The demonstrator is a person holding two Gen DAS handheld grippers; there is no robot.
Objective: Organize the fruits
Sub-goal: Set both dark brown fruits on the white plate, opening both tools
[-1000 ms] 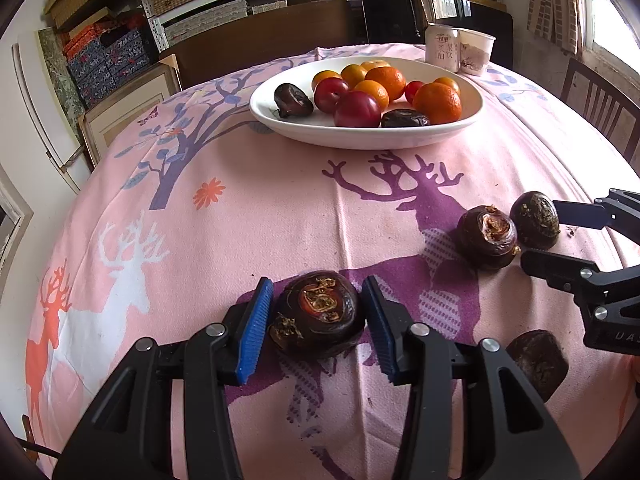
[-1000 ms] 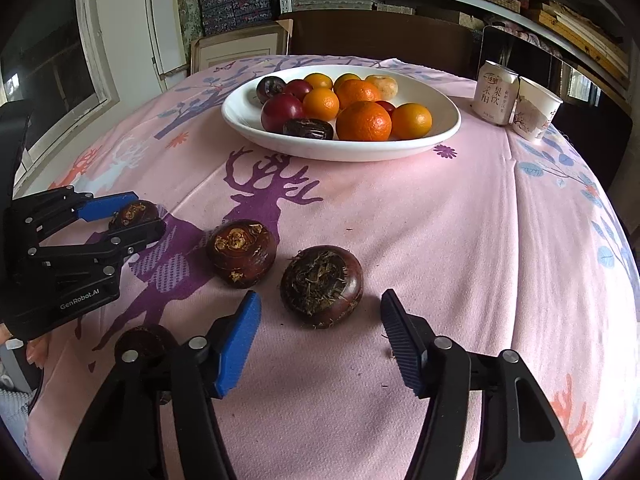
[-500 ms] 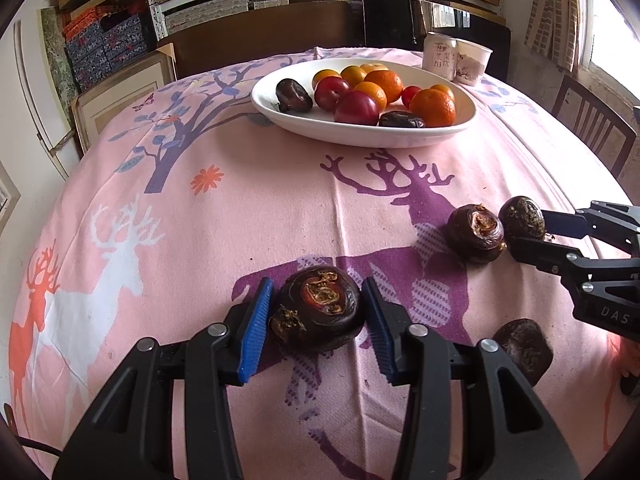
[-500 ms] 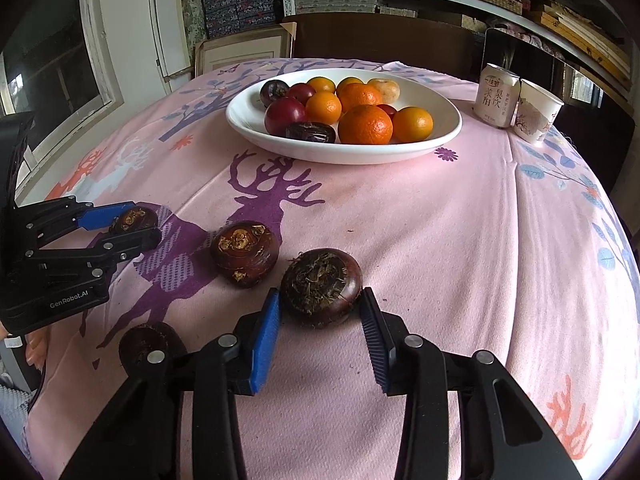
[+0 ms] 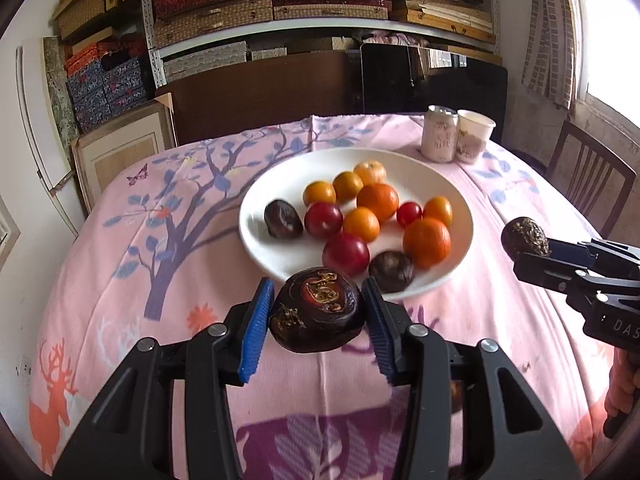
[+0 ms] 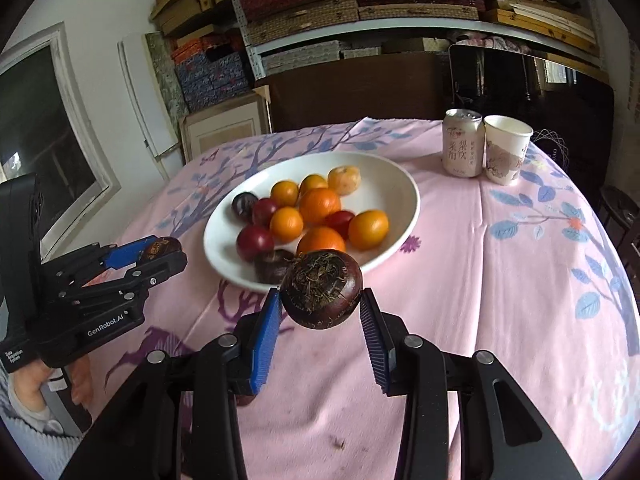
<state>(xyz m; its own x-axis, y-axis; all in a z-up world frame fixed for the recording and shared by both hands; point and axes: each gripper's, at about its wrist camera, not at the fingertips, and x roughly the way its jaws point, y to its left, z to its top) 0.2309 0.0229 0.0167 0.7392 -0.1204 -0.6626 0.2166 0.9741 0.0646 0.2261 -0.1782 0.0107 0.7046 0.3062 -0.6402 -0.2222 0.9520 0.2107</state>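
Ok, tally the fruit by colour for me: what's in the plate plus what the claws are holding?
Orange fruits: 7
Red fruits: 3
Dark fruits: 4 (2 in the plate, 1 in the left claw, 1 in the right claw)
Total: 14

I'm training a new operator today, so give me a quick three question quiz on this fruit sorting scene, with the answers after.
1. True or false: the left gripper is empty.
2. What is the right gripper shut on? A) an orange B) a dark water chestnut C) the can
3. Fill in: the oranges lie in the white ____.

Key: 1 false, it grips a dark chestnut. 2 B. 3 bowl.
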